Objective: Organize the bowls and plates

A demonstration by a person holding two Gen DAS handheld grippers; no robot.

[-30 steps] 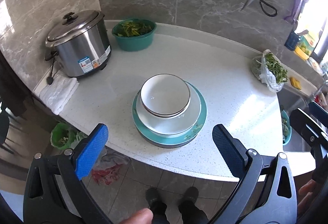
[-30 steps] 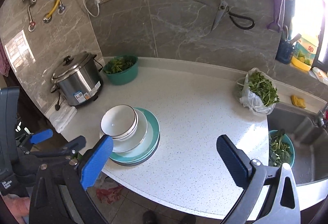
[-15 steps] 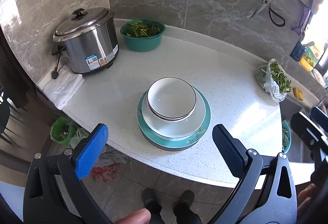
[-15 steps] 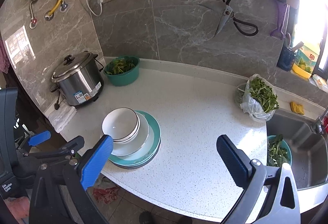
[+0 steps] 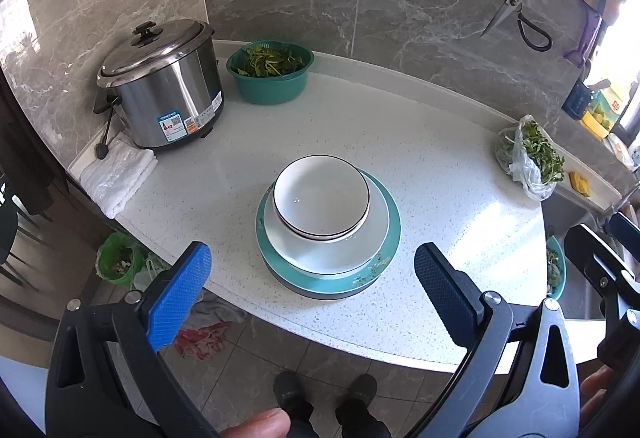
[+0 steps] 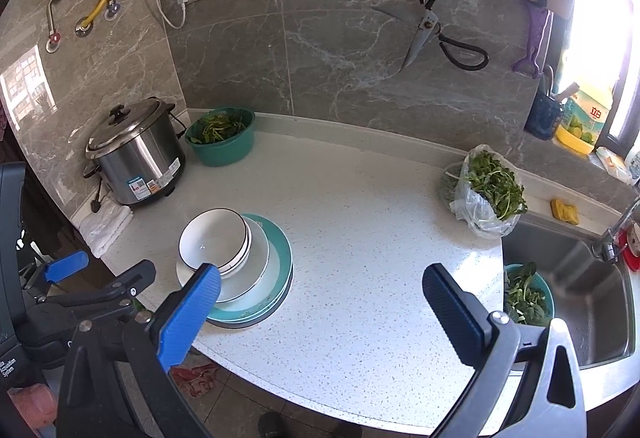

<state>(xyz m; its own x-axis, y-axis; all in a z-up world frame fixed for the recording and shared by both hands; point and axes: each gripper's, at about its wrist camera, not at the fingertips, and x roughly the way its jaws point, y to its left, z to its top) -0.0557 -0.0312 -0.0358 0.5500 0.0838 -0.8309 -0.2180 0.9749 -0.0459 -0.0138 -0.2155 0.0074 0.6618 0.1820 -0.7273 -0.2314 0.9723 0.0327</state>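
White bowls (image 5: pixel 321 195) nest atop the teal-rimmed plates (image 5: pixel 328 238), one stack near the counter (image 5: pixel 440 173) front edge. Left tool (image 5: pixel 308 278), jaws wide and empty, faces the stack squarely; right tool (image 6: pixel 320 298), also wide, has the stack off its left finger. Left looks nearer.

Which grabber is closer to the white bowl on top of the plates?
Left. The left gripper hangs open just in front of the white bowl, centred on it. The right gripper is open too, off to the bowl's right.
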